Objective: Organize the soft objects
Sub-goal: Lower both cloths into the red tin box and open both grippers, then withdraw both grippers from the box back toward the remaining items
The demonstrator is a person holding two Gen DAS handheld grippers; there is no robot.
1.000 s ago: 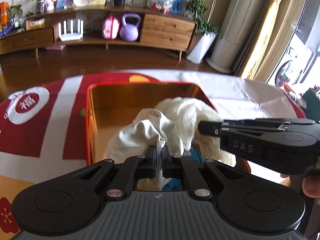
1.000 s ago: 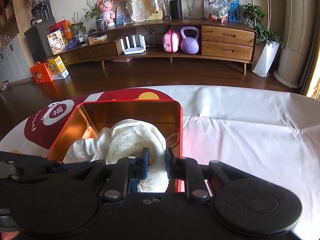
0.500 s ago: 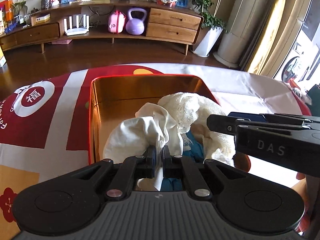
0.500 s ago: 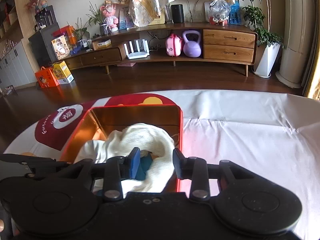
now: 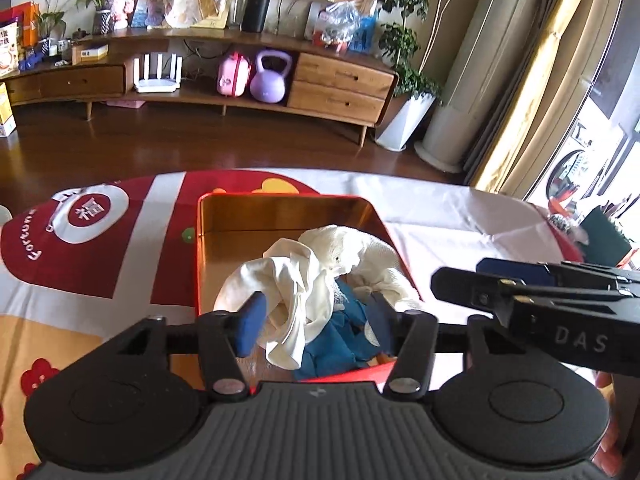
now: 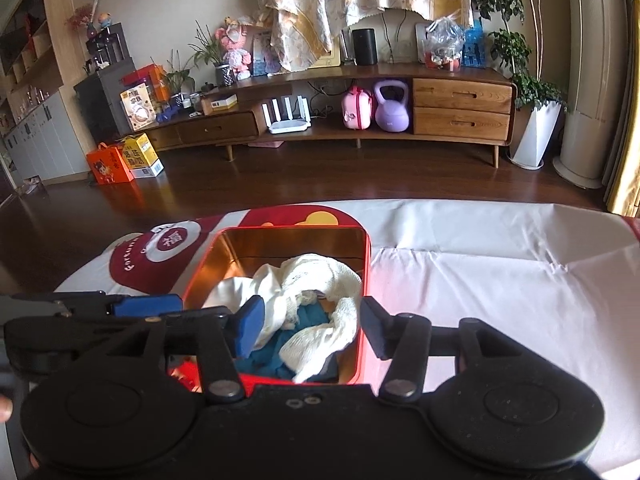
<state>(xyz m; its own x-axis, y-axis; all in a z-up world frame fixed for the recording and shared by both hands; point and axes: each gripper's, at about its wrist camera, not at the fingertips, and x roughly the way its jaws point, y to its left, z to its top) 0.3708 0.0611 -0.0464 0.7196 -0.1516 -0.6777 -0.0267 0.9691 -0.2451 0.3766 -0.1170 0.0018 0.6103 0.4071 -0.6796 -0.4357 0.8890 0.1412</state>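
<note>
1. Inside the red tin (image 5: 199,256), toward its near end, lie crumpled cloths: a smooth white cloth (image 5: 294,280), a knitted cream cloth (image 5: 360,248) and a blue cloth (image 5: 336,340) beneath.
2. Left gripper (image 5: 316,320): jaws opening, gripping nothing, the cloths lying below them.
3. Right gripper (image 6: 312,324): jaws opening, likewise empty.
4. The tin stands on the worktop (image 6: 500,280), left of its white half.
</note>
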